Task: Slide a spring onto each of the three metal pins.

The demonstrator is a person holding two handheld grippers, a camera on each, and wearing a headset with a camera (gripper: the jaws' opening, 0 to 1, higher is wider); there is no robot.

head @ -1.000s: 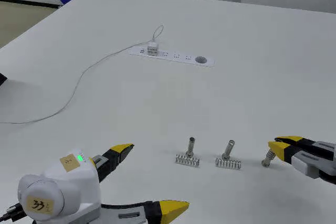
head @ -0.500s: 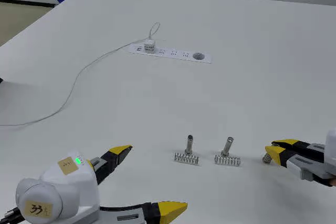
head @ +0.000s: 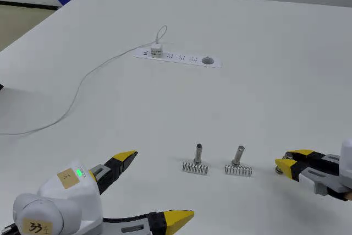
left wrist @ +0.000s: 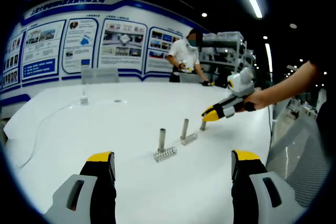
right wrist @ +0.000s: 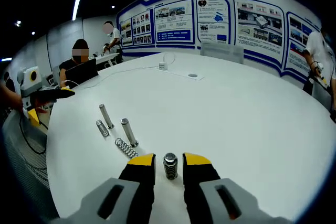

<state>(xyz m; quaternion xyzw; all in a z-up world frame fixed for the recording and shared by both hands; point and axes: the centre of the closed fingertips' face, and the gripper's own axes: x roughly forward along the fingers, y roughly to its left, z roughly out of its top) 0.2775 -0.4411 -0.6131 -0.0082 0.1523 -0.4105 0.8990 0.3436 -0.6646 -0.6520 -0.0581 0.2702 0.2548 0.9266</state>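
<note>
- Right gripper (head: 289, 159) advanced since earlier: jaws now flanking spring-wrapped silver metal pin (right wrist: 169, 167), narrowly unclenched, not touching.
- Left gripper (left wrist: 172, 157) released, empty, at white tabletop (head: 264, 92) near edge.

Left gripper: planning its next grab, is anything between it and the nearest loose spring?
Nothing visible: only bare table lies between the open left gripper and the spring lying beside the nearest pin.
</note>
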